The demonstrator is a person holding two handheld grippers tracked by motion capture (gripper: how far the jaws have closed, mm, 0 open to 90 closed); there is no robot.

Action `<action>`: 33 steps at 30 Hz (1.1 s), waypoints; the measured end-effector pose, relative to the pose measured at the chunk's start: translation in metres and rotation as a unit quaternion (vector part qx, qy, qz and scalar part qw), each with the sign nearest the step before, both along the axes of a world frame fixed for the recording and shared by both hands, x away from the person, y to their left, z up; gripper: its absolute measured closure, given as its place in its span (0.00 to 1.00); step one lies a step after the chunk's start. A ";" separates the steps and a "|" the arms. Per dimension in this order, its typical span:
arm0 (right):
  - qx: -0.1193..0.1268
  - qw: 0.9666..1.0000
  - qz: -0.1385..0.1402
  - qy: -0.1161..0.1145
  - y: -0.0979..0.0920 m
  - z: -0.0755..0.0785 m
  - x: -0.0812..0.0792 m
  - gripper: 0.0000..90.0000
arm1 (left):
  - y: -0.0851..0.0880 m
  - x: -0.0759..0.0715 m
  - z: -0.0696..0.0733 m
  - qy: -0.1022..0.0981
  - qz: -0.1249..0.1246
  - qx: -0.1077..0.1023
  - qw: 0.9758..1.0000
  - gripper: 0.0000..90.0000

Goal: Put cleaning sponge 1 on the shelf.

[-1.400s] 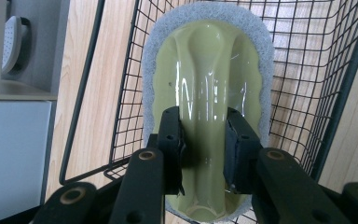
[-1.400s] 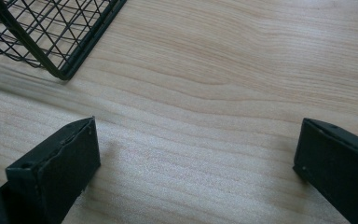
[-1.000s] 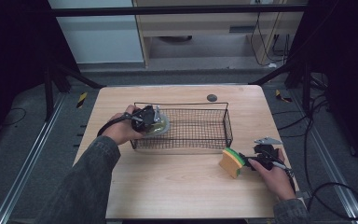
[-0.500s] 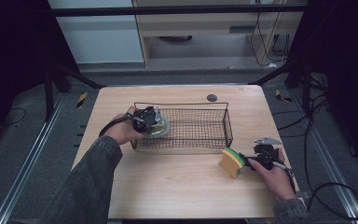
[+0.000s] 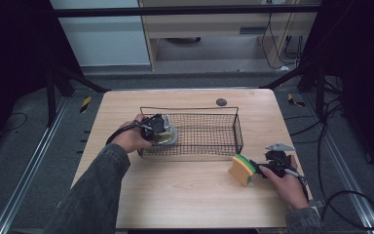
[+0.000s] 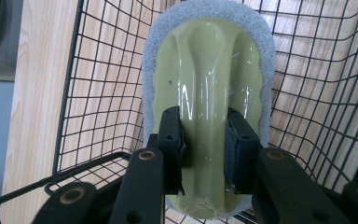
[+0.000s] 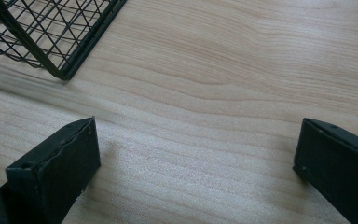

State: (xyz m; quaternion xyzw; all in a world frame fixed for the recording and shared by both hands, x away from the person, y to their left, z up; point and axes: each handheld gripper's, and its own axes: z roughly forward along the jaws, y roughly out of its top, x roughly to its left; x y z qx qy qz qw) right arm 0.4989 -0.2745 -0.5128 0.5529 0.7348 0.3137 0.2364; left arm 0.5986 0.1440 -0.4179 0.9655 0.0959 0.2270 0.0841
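1. The left gripper (image 5: 159, 127) reaches over the left end wall of the black wire basket (image 5: 237, 127), which stands on the far half of the desk (image 5: 185, 200).
2. Its jaws are clamped on the raised middle ridge of a yellow-green scrub brush (image 6: 208, 93) with a grey pad rim; the pads press on either side of the ridge.
3. The scrub brush sits inside the basket at its left end. In the left gripper view its long axis runs straight away from the jaws, rounded far end pointing along the mesh.
4. The right gripper (image 5: 259, 167) lies low near the desk's right edge, at its near half. Its jaws stand wide apart with bare wood between them.
5. A yellow sponge (image 5: 242, 169) with a green face stands just beside the right gripper's tips, near the basket's near right corner.
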 end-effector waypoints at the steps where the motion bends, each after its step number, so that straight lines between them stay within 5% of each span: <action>1: 0.000 1.000 0.000 0.000 0.000 0.000 0.000 0.01 | 0.000 0.000 0.000 0.001 0.000 0.000 1.000 0.79; 16: 0.000 1.000 0.000 0.000 0.000 0.000 0.000 0.01 | -0.001 0.003 -0.004 0.017 0.002 0.003 1.000 0.78; 33: 0.000 1.000 0.001 -0.001 0.000 0.000 0.000 0.00 | 0.006 -0.003 0.015 0.015 0.004 -0.043 0.999 0.75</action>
